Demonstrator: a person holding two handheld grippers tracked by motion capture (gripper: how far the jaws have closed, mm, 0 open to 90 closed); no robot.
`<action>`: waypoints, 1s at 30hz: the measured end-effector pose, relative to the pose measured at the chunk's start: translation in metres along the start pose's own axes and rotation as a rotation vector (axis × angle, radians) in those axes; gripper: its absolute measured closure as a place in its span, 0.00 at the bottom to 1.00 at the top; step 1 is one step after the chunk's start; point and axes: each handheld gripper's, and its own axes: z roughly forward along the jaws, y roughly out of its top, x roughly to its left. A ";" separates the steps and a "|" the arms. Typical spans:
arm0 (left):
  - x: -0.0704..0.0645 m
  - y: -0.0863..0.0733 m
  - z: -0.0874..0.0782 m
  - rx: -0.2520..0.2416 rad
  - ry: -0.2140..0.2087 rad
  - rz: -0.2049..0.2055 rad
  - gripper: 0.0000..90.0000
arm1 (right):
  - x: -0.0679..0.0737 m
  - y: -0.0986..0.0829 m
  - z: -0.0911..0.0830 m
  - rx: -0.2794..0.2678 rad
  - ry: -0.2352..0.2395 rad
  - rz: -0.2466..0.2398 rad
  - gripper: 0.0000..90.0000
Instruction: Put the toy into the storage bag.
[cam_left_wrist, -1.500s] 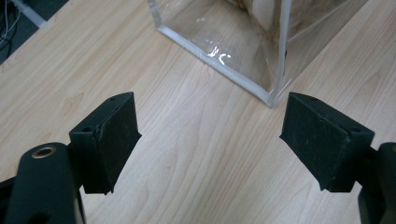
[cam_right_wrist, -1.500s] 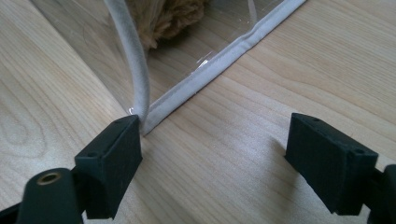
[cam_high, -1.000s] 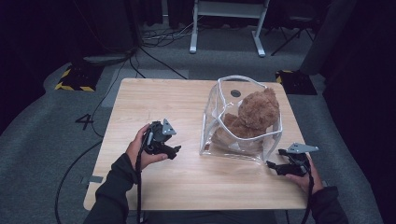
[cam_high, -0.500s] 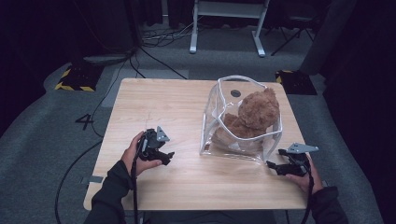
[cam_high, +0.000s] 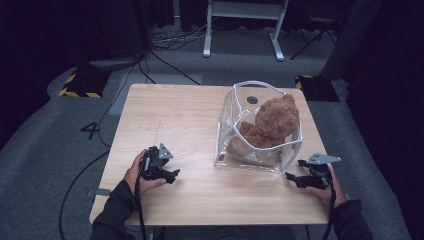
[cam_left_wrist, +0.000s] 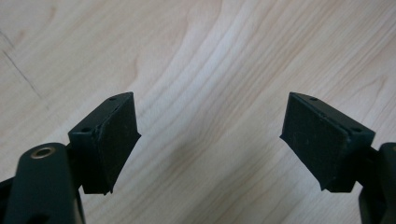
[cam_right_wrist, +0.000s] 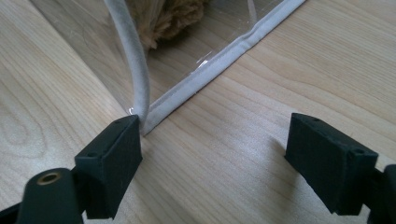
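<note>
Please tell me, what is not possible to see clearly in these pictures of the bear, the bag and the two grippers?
- Teddy bear: in the high view its lower body is blurred behind the clear bag; in the right gripper view the top edge cuts it off.
- Dark round spot on the table: too small to identify.
- Right gripper: whether one jaw touches the bag's corner cannot be told.
- Left gripper: what lies beyond the bare wood is out of frame.

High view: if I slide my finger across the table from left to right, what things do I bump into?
Left gripper → clear bag with the teddy bear inside → right gripper.
</note>
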 end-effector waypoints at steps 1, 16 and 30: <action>0.001 -0.003 0.001 -0.005 -0.002 -0.009 0.20 | 0.000 0.000 0.000 0.000 0.000 0.000 0.20; 0.006 -0.053 0.001 -0.107 -0.018 -0.141 0.19 | 0.000 0.000 0.000 0.001 0.000 0.001 0.20; 0.004 -0.064 -0.004 -0.138 0.013 -0.175 0.18 | 0.000 0.000 0.000 0.001 0.000 0.000 0.20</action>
